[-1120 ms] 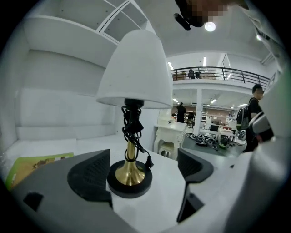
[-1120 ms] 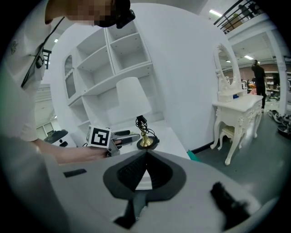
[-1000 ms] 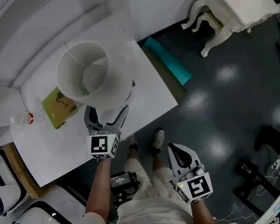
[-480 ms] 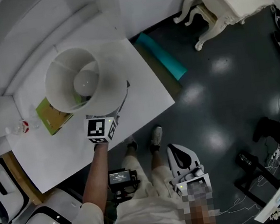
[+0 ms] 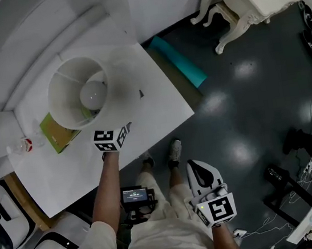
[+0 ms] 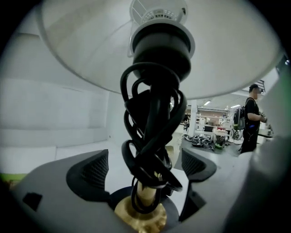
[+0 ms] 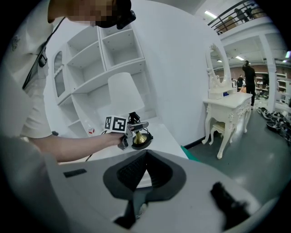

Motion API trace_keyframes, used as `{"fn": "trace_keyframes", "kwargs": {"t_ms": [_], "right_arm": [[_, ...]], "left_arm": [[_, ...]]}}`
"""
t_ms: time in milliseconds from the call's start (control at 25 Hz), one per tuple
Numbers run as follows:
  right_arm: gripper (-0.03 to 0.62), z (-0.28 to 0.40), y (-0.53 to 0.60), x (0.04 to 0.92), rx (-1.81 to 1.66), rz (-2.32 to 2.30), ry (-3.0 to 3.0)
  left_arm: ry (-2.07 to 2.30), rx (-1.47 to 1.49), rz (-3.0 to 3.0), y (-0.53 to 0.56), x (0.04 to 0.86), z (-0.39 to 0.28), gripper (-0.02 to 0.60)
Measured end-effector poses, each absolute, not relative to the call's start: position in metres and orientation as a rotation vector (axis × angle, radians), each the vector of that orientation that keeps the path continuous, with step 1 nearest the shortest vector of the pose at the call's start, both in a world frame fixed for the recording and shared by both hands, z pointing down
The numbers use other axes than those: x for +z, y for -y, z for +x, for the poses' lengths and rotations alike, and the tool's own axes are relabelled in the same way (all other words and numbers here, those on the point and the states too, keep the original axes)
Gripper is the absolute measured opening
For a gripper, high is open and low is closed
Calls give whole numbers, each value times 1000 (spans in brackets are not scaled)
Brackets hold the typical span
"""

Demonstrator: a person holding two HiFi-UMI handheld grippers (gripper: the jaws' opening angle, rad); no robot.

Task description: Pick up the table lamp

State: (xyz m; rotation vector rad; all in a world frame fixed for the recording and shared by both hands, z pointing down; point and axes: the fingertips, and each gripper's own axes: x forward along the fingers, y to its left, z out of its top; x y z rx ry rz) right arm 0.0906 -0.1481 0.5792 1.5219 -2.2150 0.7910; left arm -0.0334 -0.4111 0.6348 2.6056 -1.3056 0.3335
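Two jaws apart, left claw point(image 6: 144, 166) closer, straddling table lamp point(image 6: 157, 50)

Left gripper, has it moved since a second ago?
Yes. The left gripper has gone forward past the table edge toward the lamp, whose stem now stands between its open jaws.

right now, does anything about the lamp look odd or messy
Yes: the table lamp's black cord is bundled in loose, tangled loops round its brass stem, under the shade, instead of lying flat. The loops hang between the left tool's open jaws, so a grasp may pinch cord rather than stem.
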Motion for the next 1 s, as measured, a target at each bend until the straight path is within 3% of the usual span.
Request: {"fn": "trace_keyframes", "kwargs": {"t_ms": [40, 120, 320, 520, 1000], "right_arm": [[11, 90, 148, 579, 792, 1524, 2213], [12, 89, 147, 579, 794, 1525, 2213], [12, 91, 144, 580, 790, 1541, 2205], [11, 96, 141, 582, 797, 1556, 2188], [11, 108, 153, 568, 754, 1579, 2213]], "left_arm": [[1304, 353, 2608, 412, 635, -33, 497], [1316, 382, 2606, 412, 635, -36, 310], [1287, 433, 2625, 411, 637, -29, 114], [1278, 517, 2664, 419, 636, -24, 64], [1189, 517, 2606, 401, 618, -18, 44]]}}
